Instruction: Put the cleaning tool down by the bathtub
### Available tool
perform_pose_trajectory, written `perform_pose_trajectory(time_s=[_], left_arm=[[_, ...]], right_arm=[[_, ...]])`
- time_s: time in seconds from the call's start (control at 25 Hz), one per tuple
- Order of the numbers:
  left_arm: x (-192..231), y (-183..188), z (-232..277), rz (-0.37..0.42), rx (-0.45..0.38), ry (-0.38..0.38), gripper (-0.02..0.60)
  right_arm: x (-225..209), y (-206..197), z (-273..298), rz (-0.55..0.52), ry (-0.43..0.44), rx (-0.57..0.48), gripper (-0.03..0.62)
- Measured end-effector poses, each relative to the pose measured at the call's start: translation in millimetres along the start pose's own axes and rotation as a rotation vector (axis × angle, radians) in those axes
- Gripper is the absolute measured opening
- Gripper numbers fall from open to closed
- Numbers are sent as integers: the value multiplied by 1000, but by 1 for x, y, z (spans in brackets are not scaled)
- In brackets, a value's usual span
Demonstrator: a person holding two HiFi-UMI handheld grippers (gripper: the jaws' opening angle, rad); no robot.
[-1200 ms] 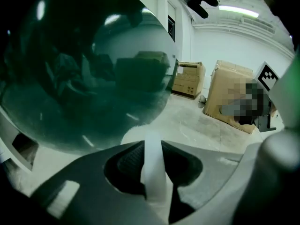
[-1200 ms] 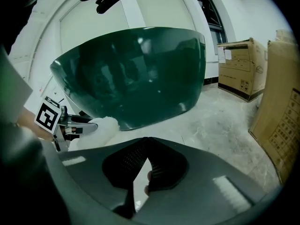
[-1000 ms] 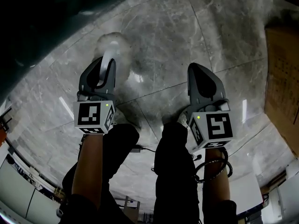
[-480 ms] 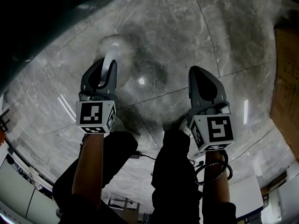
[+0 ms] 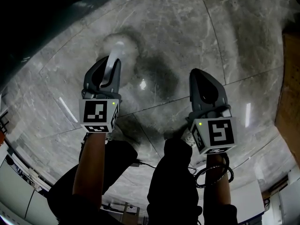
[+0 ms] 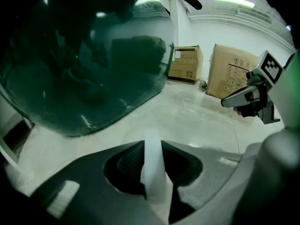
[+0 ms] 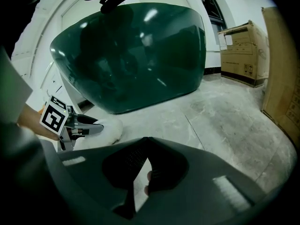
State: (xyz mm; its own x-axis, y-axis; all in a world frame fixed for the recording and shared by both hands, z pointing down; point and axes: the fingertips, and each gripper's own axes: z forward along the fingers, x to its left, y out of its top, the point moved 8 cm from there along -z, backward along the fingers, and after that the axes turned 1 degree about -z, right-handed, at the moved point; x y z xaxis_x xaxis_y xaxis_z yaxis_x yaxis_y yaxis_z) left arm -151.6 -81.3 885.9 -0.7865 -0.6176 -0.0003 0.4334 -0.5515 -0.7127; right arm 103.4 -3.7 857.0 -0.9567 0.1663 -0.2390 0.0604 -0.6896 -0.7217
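Grey marble floor (image 5: 187,27) meets the dark green bathtub (image 7: 131,55) ahead of the left gripper (image 5: 108,64) — clamped on the white fluffy-headed cleaning tool (image 5: 119,48), handle pointing tubward — while the right gripper (image 5: 202,76), closed and empty, sits farther off.

Grey marble floor (image 5: 187,27), white walls.
Large veined tiles with thin joints carry bright glints of ceiling light; brown cardboard boxes (image 6: 232,71) stand against the white wall (image 6: 225,29), beneath a strip light (image 6: 234,1).

Your left gripper (image 5: 110,63) holds the cleaning tool (image 5: 120,49) above the floor (image 5: 197,27), with the bathtub (image 5: 42,13) ahead-left and the cardboard boxes (image 6: 230,72) to your right.
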Motion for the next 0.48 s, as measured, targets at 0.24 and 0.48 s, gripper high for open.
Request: perform_pose_trajectory(time_s=[0.24, 0.48], left_arm=[[-2, -11, 12, 2, 11, -8, 87], [-1, -16, 13, -5, 1, -9, 87]], right_arm=[[-4, -9, 10, 9, -6, -6, 20], [-2, -16, 13, 12, -2, -2, 20]])
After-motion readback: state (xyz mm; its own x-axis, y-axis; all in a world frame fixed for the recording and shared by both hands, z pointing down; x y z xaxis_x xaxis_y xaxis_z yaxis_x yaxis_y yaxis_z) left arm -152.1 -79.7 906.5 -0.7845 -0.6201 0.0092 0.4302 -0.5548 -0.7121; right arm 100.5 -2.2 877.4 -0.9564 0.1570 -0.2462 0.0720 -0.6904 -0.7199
